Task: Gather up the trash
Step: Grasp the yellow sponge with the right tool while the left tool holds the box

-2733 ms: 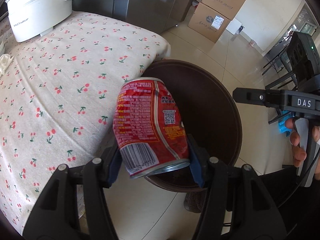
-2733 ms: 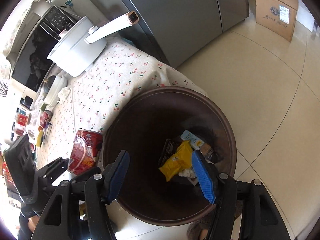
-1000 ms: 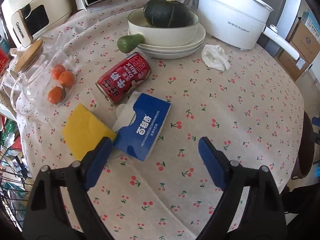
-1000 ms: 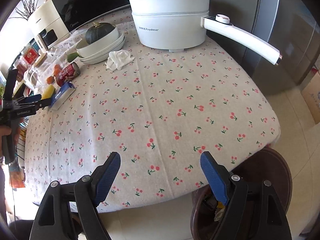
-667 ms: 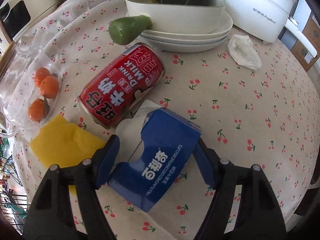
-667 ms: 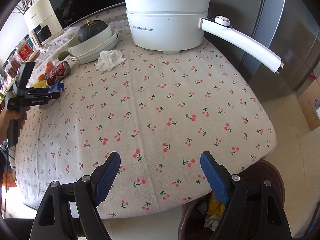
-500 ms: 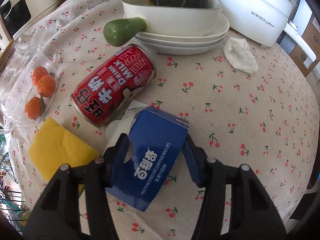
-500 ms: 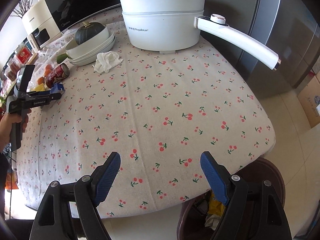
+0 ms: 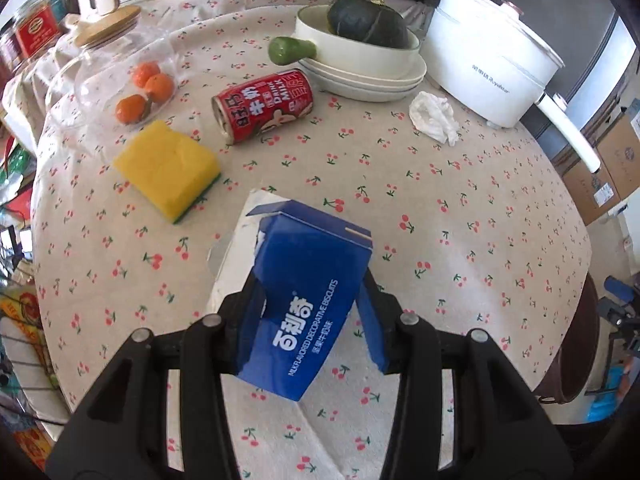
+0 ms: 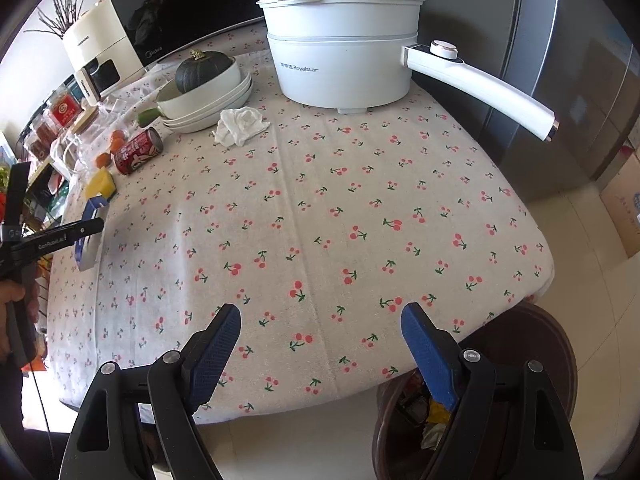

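The left gripper (image 9: 310, 312), jaws closing, clamps the blue biscuit box (image 9: 304, 304) across its short sides, above the tablecloth. The bin (image 10: 540, 344) lies toward the open, empty right gripper (image 10: 320, 344), at the table's far edge.

On the blue biscuit box (image 9: 308, 312) between my left tongs I read large white Chinese characters and, under them, "DECORATIVE BISCUITS"; the smaller line beside it is too fine to make out. The red can (image 9: 264, 106) lying on the cloth says "DRINK MILK" beside big Chinese characters. The white electric pot (image 10: 340, 50) carries "Royalstar" on its side, after a few small Chinese characters. The black microwave (image 10: 192, 12) behind shows "Midea" at its lower corner. My left tool's arm (image 10: 52, 240), seen from my right one, bears "GenRobot.AI".
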`<state>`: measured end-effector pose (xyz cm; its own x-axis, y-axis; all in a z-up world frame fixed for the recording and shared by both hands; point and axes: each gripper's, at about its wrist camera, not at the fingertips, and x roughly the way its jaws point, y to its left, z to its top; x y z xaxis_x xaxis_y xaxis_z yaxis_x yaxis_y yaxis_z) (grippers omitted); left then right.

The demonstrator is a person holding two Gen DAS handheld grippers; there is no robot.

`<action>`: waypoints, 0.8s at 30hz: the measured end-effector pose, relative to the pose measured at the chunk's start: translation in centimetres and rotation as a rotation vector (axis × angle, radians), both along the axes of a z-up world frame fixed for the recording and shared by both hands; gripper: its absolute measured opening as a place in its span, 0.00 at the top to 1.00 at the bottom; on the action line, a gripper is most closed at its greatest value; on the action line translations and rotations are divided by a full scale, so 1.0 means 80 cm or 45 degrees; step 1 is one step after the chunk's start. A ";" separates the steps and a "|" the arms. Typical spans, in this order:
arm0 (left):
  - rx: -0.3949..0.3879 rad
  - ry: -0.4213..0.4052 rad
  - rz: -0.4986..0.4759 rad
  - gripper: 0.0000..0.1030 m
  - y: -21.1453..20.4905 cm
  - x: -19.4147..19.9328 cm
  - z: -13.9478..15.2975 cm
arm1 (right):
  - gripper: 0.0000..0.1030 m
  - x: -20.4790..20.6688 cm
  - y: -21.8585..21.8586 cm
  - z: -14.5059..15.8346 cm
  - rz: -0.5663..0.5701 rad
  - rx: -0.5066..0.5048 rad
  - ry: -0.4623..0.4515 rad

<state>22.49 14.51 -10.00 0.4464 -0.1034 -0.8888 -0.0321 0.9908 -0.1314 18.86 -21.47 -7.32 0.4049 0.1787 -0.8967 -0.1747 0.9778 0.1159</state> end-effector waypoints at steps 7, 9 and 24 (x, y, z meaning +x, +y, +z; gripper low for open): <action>-0.129 -0.041 0.252 0.54 0.055 -0.042 0.024 | 0.18 0.000 0.042 -0.029 0.060 -0.032 0.057; -0.105 -0.050 0.288 0.54 0.070 -0.050 0.025 | 0.18 0.010 0.063 -0.031 0.067 -0.026 0.059; -0.060 -0.023 0.367 0.54 0.165 -0.090 0.007 | 0.18 0.117 0.354 -0.029 0.449 0.170 -0.094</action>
<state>15.25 27.71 -9.45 0.4790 -0.0108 -0.8778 -0.3084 0.9341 -0.1798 28.23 6.88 -9.66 0.3600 0.4317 -0.8271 -0.5105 0.8332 0.2127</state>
